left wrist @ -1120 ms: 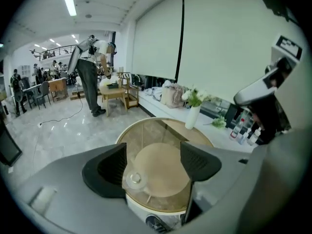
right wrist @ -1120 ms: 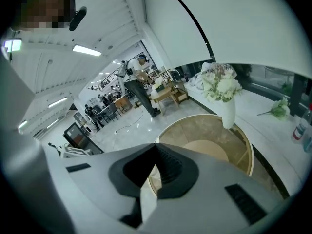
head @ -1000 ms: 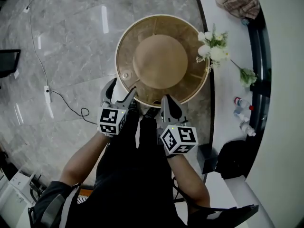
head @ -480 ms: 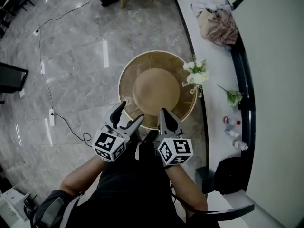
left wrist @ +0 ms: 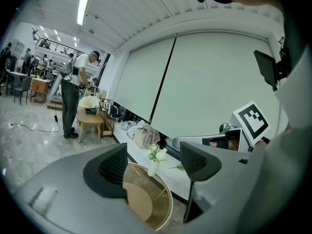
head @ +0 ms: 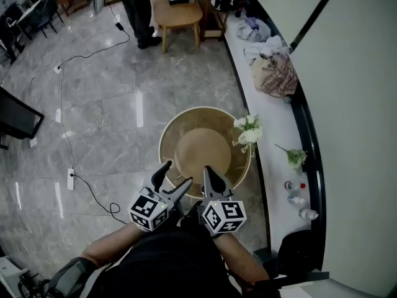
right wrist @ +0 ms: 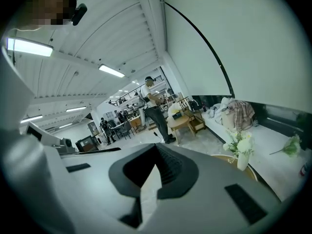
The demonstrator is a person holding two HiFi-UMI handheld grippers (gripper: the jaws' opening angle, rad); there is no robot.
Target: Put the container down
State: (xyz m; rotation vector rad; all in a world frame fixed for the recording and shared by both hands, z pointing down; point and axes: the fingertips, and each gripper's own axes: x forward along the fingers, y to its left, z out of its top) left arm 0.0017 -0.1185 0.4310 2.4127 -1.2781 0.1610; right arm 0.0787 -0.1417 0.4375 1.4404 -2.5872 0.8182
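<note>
Head view, from above: the container [head: 203,153] now looks smaller and farther off than a second ago, when it filled the middle of the picture and both tongs reached over its near rim. The left tongs [head: 177,174] and right tongs [head: 209,177] now point at that near rim; whether their tips overlap it cannot be told from above. More of the room has come into sight at the top, where a person [head: 138,8] stands beside a small wooden table [head: 177,11]. The left tongs stand wide apart with nothing between them. The right tongs are pressed together, all but a thin slit, and hold nothing. The container is a broad, round, tan piece with a raised rim and a lighter round centre. It rests upright on the grey marble floor [head: 93,104], just beside the curved white worktop [head: 273,141]. White flowers [head: 248,131] stand at its rim on the worktop side.
</note>
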